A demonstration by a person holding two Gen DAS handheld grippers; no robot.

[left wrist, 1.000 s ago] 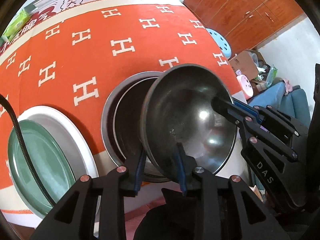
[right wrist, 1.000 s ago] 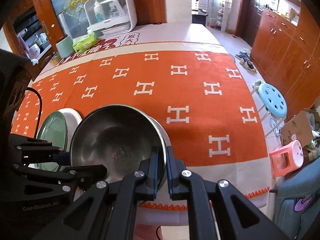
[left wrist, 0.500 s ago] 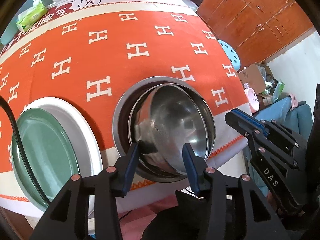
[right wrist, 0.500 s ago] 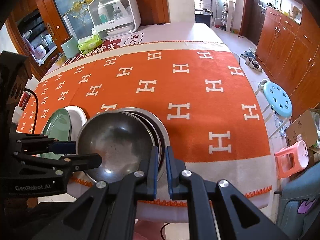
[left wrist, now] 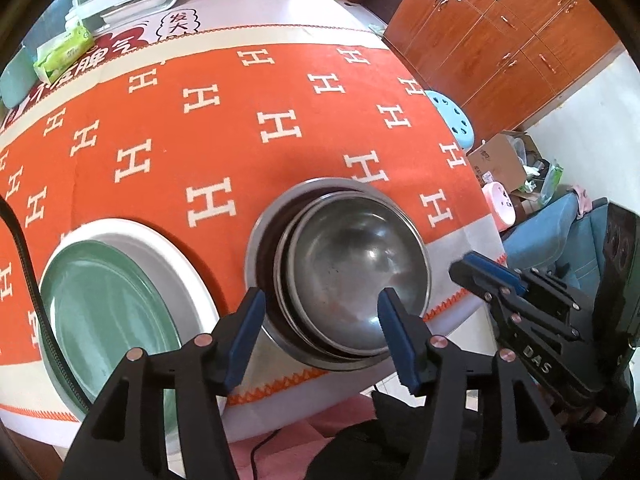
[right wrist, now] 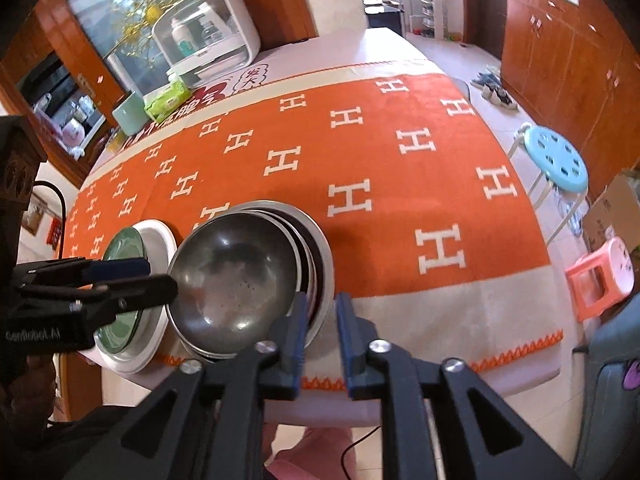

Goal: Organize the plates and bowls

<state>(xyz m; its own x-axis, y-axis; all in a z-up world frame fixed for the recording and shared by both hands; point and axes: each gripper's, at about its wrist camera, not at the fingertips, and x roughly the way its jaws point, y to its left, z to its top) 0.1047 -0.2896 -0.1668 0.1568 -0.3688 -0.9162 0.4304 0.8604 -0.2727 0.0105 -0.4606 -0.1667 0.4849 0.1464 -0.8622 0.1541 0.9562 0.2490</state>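
A stack of steel bowls (left wrist: pixel 352 276) sits nested near the front edge of the orange cloth, and the top bowl (right wrist: pixel 236 276) lies level in it. To its left, a green plate (left wrist: pixel 104 300) rests on a white plate (left wrist: pixel 160 248). My left gripper (left wrist: pixel 320 336) hovers over the stack's near rim. Its jaws are opening and the pads stand clear of the metal. My right gripper (right wrist: pixel 323 334) is at the stack's right rim. Its jaws are also opening, and its fingers grip nothing. The right gripper (left wrist: pixel 492 280) also shows in the left wrist view, beside the bowls.
The orange H-patterned cloth (right wrist: pixel 400 184) covers the table. A white appliance (right wrist: pixel 208 44), a green tissue pack (right wrist: pixel 166 98) and a pale green container (right wrist: pixel 128 114) stand at the far end. A blue stool (right wrist: pixel 556 158) and a pink stool (right wrist: pixel 604 276) stand on the floor to the right.
The top steel bowl, held tilted between both grippers, came down into the stack. Both grippers let go of its rim: the left jaws widened and the right jaws parted.
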